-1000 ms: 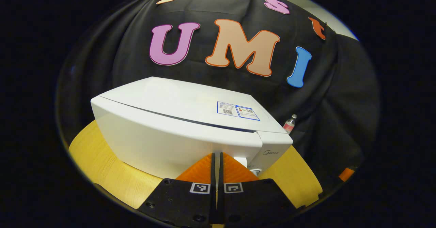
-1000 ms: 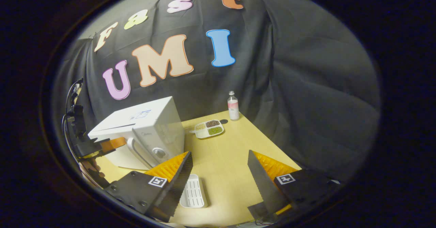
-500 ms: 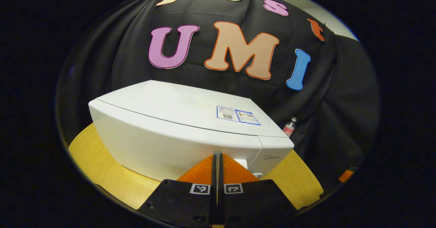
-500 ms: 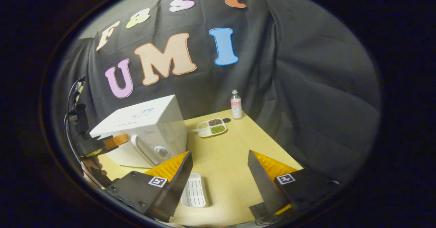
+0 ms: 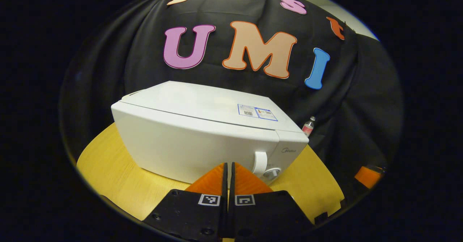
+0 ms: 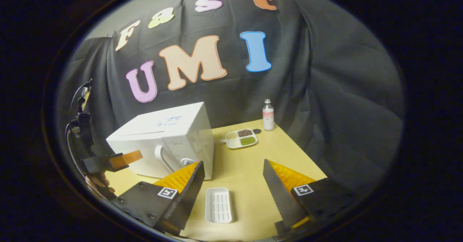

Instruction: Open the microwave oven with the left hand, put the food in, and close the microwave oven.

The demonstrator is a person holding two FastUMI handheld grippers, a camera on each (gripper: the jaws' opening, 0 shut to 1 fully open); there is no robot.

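We see the table [image 6: 246, 169] first, its near and left edges cut off by the rim of both views. On it stands the microwave oven [image 5: 202, 137], door closed; in the left gripper view our own fingers hide the lower middle of its front, and only the top of the handle [image 5: 259, 161] and the knob [image 5: 272, 172] show beside them. The label on its top is too small for us to make out.

The left gripper [image 5: 228, 169] hangs just in front of the door with its 2 fingers pressed together, gripping nothing. The right gripper [image 6: 233, 184] is spread wide over the table, empty, with a white slotted tray [image 6: 218, 205] lying flat between its 2 fingers.

The food tray [image 6: 241, 139] sits right of the oven, well apart from both grippers; we count 3 compartments we can see. A small bottle [image 6: 268, 114] stands upright behind it.
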